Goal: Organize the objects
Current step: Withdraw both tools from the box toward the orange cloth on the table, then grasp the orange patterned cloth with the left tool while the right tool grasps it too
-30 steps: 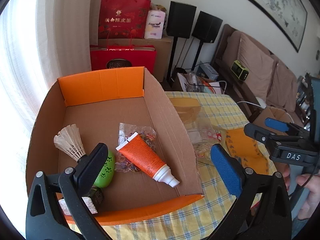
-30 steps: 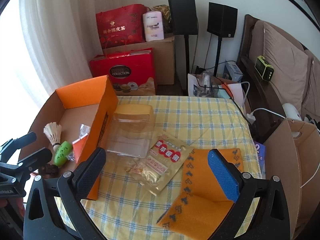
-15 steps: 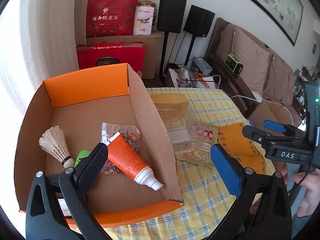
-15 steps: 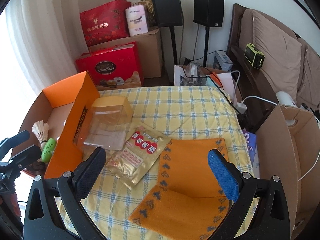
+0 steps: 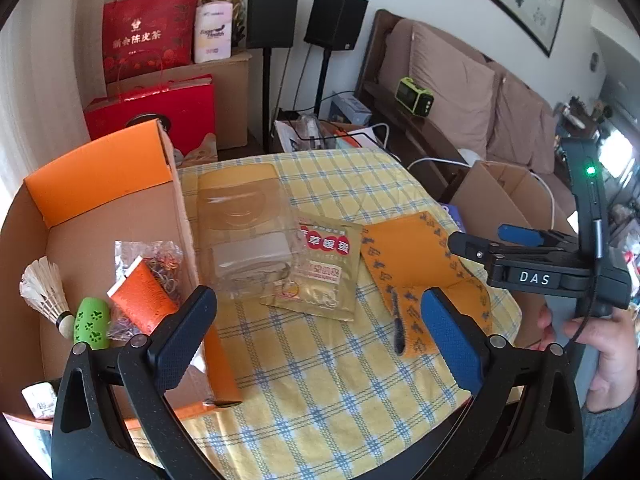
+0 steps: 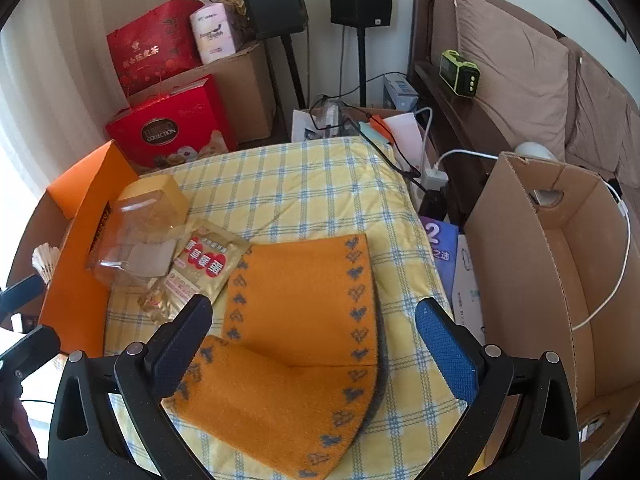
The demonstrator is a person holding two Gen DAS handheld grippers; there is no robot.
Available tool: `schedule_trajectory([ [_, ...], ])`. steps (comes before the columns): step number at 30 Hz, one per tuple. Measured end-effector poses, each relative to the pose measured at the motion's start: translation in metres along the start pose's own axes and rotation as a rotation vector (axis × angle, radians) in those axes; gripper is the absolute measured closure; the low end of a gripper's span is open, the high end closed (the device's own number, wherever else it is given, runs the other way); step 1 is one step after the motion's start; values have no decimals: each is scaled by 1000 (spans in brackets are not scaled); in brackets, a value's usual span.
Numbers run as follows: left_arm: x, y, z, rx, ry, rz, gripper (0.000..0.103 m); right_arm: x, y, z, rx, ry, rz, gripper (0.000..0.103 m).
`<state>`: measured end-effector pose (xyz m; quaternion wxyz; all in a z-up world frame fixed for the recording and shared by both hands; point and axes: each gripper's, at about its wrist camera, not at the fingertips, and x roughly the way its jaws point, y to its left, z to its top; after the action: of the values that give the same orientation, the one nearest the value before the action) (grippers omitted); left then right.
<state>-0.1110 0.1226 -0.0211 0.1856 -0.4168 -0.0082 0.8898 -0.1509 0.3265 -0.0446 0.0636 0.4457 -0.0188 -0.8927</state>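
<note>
Both grippers wide and empty above what is left to sort.

My right gripper (image 6: 314, 338) hangs jaws-wide over the orange cloth (image 6: 304, 320), probably my next pick; it lies folded, blue-patterned, well right of the cardboard box (image 5: 100, 168). My left gripper (image 5: 320, 328) gapes over the tablecloth. Between cloth and box lie the gold packet (image 5: 324, 264) and clear container (image 5: 244, 232), touching the box wall.

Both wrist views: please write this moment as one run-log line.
left gripper: open, empty | right gripper: open, above folded orange cloth | gold snack pouch: on checkered tablecloth
</note>
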Motion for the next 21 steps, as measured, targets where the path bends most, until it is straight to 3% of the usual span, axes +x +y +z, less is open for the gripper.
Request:
schedule_trajectory([
  [6, 15, -27, -10, 46, 38, -31, 2, 10, -19, -10, 31, 32, -6, 7],
  [12, 38, -47, -22, 80, 106, -58, 9, 26, -34, -19, 61, 82, -9, 25],
  [15, 48, -52, -25, 81, 138, -72, 19, 31, -41, -24, 78, 102, -4, 27],
  [21, 65, -55, -29, 53, 182, -101, 23, 36, -49, -30, 105, 122, 14, 34],
])
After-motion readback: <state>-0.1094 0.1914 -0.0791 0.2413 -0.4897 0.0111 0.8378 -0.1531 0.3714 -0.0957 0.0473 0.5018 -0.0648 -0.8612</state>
